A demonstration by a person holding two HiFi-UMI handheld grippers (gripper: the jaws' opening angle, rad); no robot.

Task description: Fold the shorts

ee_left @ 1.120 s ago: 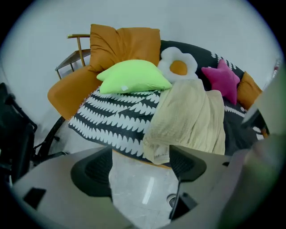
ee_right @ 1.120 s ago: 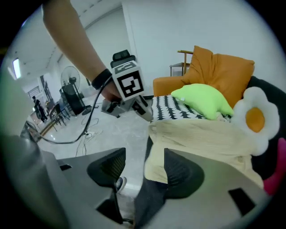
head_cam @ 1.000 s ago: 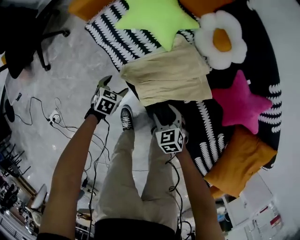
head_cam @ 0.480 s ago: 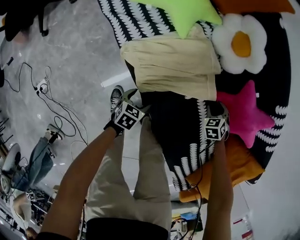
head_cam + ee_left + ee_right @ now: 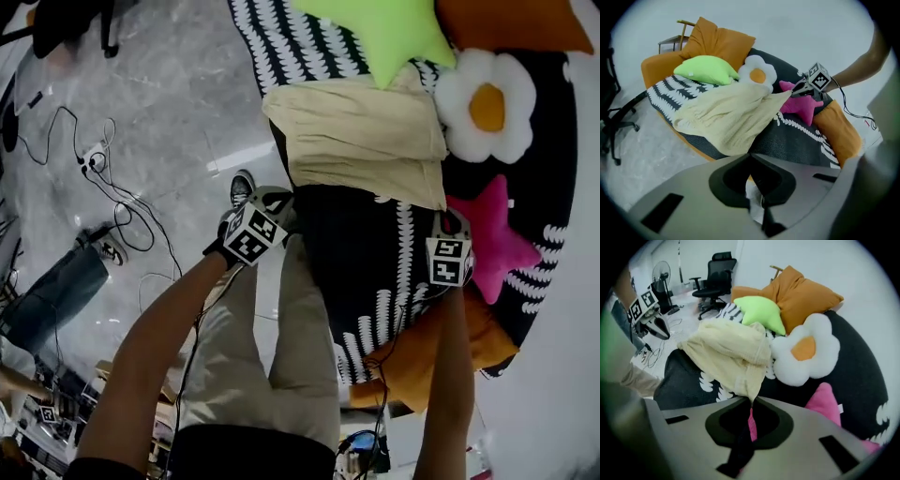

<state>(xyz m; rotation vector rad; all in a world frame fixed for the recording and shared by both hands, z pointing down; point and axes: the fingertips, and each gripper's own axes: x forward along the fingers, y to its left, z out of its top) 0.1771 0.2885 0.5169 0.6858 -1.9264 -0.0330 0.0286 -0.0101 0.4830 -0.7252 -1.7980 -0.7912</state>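
Pale yellow shorts (image 5: 361, 141) lie flat on a round black cushion with white leaf print (image 5: 375, 272). My left gripper (image 5: 278, 199) is at the shorts' near left corner, its jaws shut with the cloth's edge (image 5: 740, 149) pinched at their tips (image 5: 751, 157). At the near right corner my right gripper (image 5: 450, 217) is shut on a pointed fold of the shorts (image 5: 751, 392) that runs into its jaws (image 5: 752, 401). Each gripper shows in the other's view: the right one (image 5: 799, 89) and the left one (image 5: 656, 324).
A green star pillow (image 5: 384, 33), a white flower pillow (image 5: 487, 108), a pink star pillow (image 5: 497, 234) and orange pillows (image 5: 431, 356) ring the shorts. Cables (image 5: 103, 178) lie on the grey floor at the left. An office chair (image 5: 715, 282) stands beyond. My legs (image 5: 281, 356) stand by the cushion's edge.
Both grippers have travelled to the shorts' near corners, the right one sliding far to the right along the near edge. Their jaws, open before, have shut on the cloth.
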